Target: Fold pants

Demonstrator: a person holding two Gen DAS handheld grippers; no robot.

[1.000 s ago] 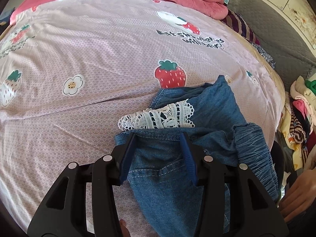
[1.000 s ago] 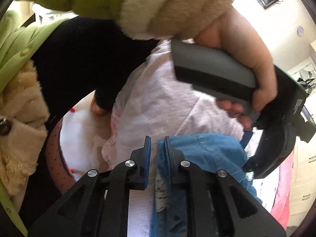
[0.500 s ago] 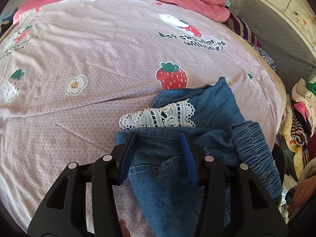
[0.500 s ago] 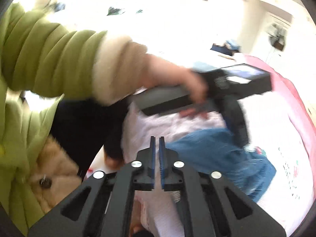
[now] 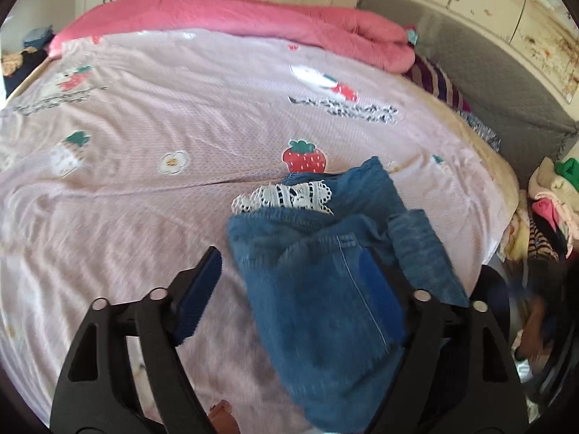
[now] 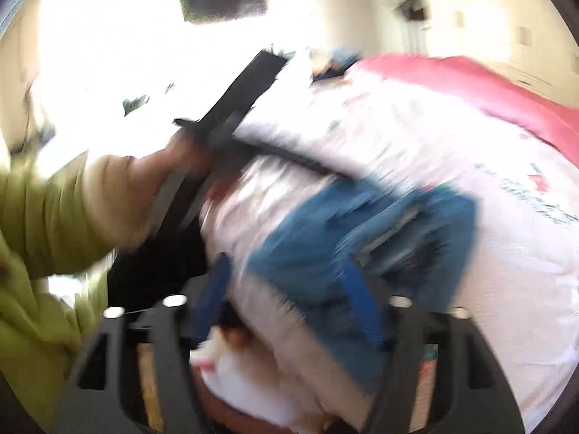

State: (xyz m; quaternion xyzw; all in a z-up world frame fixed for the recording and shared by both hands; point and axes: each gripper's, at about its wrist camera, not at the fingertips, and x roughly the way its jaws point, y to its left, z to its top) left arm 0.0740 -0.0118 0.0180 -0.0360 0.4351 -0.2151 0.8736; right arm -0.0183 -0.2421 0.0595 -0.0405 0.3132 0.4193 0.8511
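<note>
Both jaws have just been opened: left gripper and right gripper are released, denim between them ungripped. Pants should be smoothed flat on the bed before creasing.

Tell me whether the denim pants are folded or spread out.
Folded. The denim pants lie as a compact layered bundle on the bedsheet, lace trim peeking out from between layers.

Blur and cut-offs in your two views

Your right wrist view is smeared: the jeans at 4 o'clock show no seams, and the bedsheet print cannot be read. In your left wrist view the jeans run off the frame at 6 o'clock, and the clothes pile at 3 o'clock is cut by the edge.
</note>
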